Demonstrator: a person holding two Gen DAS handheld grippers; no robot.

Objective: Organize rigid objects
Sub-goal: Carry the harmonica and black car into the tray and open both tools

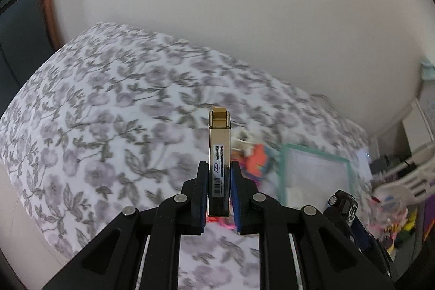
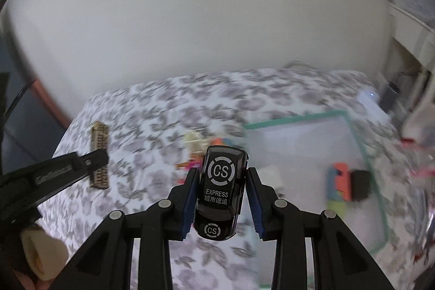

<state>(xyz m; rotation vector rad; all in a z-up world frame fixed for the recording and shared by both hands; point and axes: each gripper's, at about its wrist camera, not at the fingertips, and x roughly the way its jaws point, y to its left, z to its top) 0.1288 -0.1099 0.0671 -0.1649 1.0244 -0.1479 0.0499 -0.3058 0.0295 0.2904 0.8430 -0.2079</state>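
Both tools are loaded above the flowered bed point(image 1: 95, 105): the left tool point(image 1: 219, 181) pinches a slim gold box point(image 1: 219, 154), long axis pointing away, while the right tool point(image 2: 220, 189) clamps a black toy van point(image 2: 221, 189). The green-rimmed tray point(image 2: 361, 151) lies ahead and right, nearer the right hand, with open floor beside its toys.

My left gripper point(image 1: 219, 175) is clamped on a slim gold box point(image 1: 219, 154) standing upright at centre frame, barcode label facing me. Behind it spreads a blurred floral bedsheet point(image 1: 95, 113). At right lies a clear bin with a green rim point(image 1: 315, 173), with blurred orange toys point(image 1: 258, 156) just left of it. At lower right, my right gripper point(image 1: 353, 219) holds a black toy car point(image 1: 344, 204).
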